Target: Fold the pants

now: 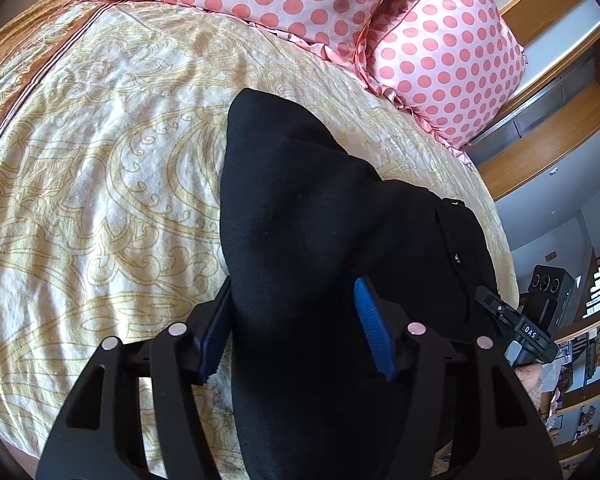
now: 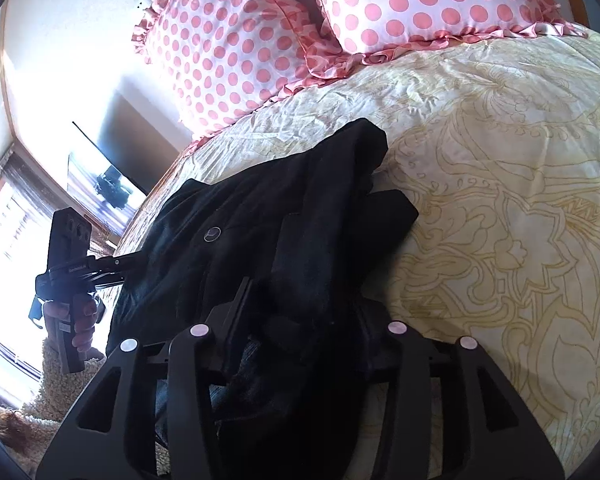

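Black pants (image 1: 312, 216) lie bunched on the cream patterned bedspread (image 1: 100, 152). In the left wrist view my left gripper (image 1: 296, 332) has its blue-padded fingers (image 1: 370, 328) spread wide, with thick pants cloth lying between them. The right gripper (image 1: 512, 320) shows at the pants' right edge. In the right wrist view the pants (image 2: 260, 232) fill the middle with a small round button showing. My right gripper (image 2: 300, 320) straddles a fold of cloth; its fingertips are buried in the fabric. The left gripper (image 2: 80, 272), held by a hand, shows at the pants' left edge.
Two pink polka-dot pillows (image 1: 300, 4) lie at the head of the bed, also seen in the right wrist view (image 2: 300, 28). Wooden shelves (image 1: 560, 120) stand beyond the bed's right side. A window and a dark table (image 2: 100, 184) lie past the bed's left edge.
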Available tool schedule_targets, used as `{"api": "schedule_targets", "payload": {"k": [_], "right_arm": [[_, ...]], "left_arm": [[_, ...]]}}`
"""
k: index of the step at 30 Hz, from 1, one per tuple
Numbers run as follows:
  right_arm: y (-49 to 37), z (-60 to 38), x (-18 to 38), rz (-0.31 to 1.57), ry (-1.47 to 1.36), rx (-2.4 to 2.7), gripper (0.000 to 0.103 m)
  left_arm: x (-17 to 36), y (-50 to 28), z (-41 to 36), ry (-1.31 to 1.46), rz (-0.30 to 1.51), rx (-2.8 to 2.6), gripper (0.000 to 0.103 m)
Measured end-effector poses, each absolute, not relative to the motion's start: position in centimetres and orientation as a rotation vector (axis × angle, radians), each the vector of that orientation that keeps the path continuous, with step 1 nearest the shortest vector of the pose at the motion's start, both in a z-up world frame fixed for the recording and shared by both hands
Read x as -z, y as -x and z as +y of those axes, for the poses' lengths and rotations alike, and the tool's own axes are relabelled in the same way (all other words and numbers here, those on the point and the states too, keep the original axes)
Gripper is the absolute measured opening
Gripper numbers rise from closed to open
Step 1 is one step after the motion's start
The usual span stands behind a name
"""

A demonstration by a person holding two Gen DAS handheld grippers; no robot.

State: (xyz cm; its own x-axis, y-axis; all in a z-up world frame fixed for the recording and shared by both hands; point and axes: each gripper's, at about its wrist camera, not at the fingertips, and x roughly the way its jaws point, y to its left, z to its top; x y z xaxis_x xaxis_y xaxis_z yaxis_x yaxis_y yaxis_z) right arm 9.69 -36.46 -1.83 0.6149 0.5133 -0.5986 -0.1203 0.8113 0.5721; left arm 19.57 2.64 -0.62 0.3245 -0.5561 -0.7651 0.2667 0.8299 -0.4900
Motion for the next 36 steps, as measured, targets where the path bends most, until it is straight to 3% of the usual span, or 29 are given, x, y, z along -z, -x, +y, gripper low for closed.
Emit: {"api": "schedule_targets", "payload": {"k": [1,5,15,24,31,33,34,35,36], "right_arm": [[-9.7,-36.4,1.9,0.832,-0.512,-0.384,0.046],[-9.3,-35.9,1.3,0.791,-0.479,-0.39,0.025],[-10.7,-36.4,-1.8,0.7,-0.517,-0.429,0.02],[-17.5,-38.4,-4.7,0.621,-0.483,-0.351,0.019],[-22.3,-39.7,0.2,0.786,-0.462,-0.185,0.023],[-21.9,-39.7,0.3,0.794,-0.421,-0.152,0.039],[-21.6,-39.6,0.0,0.786,-0.382,-0.106,0.054],[-21.0,-39.5,-0.5,0.768,-0.337,-0.071,0.059],[-20.4,-39.5,-1.1,0.742,-0.297,-0.046,0.059]], "left_arm": [[0.6,-19.5,2.5,0.281,1.115,0.532,0.041],[0.1,-18.9,2.2,0.257,1.053,0.538,0.012],[-3.3,-18.5,1.1,0.236,0.932,0.596,0.01],[-5.8,-23.8,-1.8,0.201,0.815,0.582,0.01],[-0.3,-31.6,-2.0,0.255,0.929,0.466,0.012],[0.4,-31.7,-1.8,0.258,0.932,0.452,0.022],[0.4,-31.5,-1.5,0.253,0.926,0.434,0.035],[0.3,-31.3,-1.2,0.246,0.917,0.411,0.052],[-0.1,-31.0,-0.8,0.233,0.898,0.368,0.06]]}}
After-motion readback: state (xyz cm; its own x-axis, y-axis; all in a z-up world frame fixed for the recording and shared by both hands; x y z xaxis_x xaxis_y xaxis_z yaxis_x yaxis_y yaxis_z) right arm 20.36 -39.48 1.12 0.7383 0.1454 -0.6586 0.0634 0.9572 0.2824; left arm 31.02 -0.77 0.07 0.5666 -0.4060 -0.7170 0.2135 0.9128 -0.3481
